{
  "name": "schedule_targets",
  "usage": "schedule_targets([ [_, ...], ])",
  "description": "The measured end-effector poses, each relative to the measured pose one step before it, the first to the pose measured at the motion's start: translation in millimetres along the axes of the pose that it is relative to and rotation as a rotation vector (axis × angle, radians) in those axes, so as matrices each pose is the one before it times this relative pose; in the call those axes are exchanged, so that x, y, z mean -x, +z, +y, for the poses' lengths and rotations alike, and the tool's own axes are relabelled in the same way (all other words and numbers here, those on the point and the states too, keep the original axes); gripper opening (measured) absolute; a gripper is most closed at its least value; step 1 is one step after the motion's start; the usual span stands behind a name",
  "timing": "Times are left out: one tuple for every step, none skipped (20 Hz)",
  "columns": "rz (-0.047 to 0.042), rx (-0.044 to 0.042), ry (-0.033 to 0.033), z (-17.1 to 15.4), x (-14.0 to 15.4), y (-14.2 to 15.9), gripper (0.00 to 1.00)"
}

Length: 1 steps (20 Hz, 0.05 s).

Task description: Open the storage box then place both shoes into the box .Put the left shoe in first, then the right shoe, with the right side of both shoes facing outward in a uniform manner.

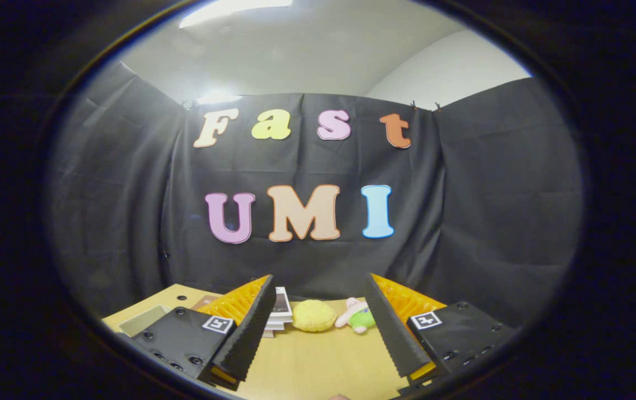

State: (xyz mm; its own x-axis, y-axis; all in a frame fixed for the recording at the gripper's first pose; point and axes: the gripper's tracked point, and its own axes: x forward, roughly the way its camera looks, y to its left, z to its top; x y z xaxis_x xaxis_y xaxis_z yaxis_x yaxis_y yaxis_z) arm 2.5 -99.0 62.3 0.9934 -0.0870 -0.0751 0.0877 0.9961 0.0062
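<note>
My gripper [318, 311] is held above a wooden table [318, 361], tilted up toward the booth's black wall. Its two fingers [248, 328] stand wide apart with nothing between them, so it is open. Left of the left finger lies the pale rim of a box-like thing [143, 319] on the table; what it is I cannot tell. I see no shoes among the things beyond the fingers.
Beyond the fingers, near the wall, lie a yellow round plush [314, 315] and a small pink and green plush toy [357, 316]. A stack of white papers or booklets [279, 311] sits just behind the left finger.
</note>
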Motion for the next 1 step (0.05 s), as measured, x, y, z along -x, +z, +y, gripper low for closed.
schedule_targets([
  [0.00146, -0.00671, -0.00053, -0.36, 0.00, 0.03, 0.99],
])
